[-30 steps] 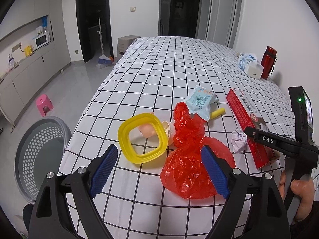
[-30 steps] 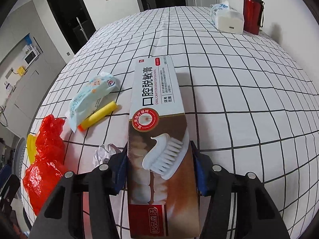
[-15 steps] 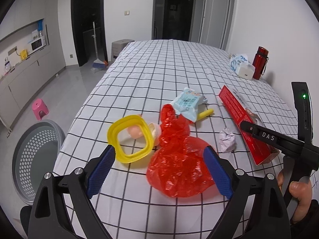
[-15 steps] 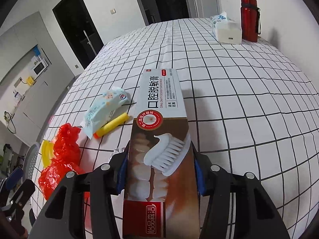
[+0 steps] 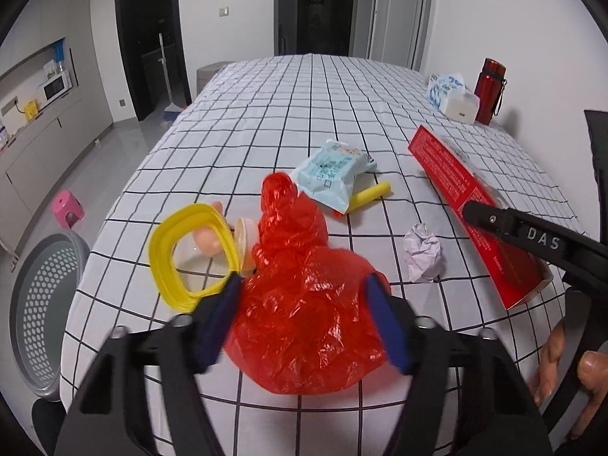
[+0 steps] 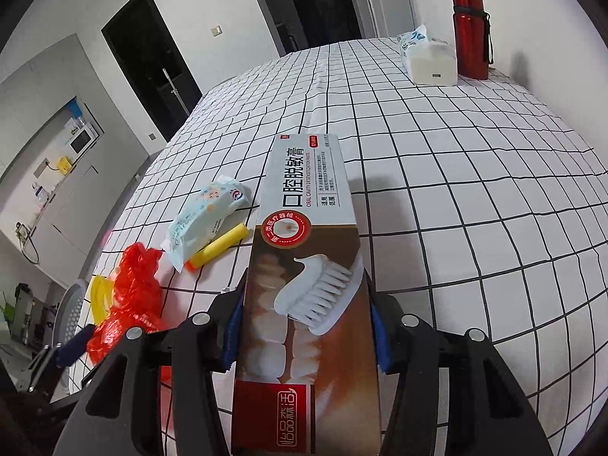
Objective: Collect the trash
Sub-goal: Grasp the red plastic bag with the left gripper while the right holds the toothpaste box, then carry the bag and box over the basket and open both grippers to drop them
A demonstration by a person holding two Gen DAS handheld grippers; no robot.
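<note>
We see a crumpled, glossy red plastic bag (image 5: 304,304) lying on the checked tablecloth (image 5: 323,114), bulging at the bottom and twisted to a knot on top. Our left gripper (image 5: 304,315) has just been closing, its blue pads (image 5: 383,323) now against the bag's sides, clenched on it. Our right gripper (image 6: 304,326) grasps a long toothpaste box (image 6: 304,266), red-sided, printed with teeth and a brush, lifted above the cloth.
</note>
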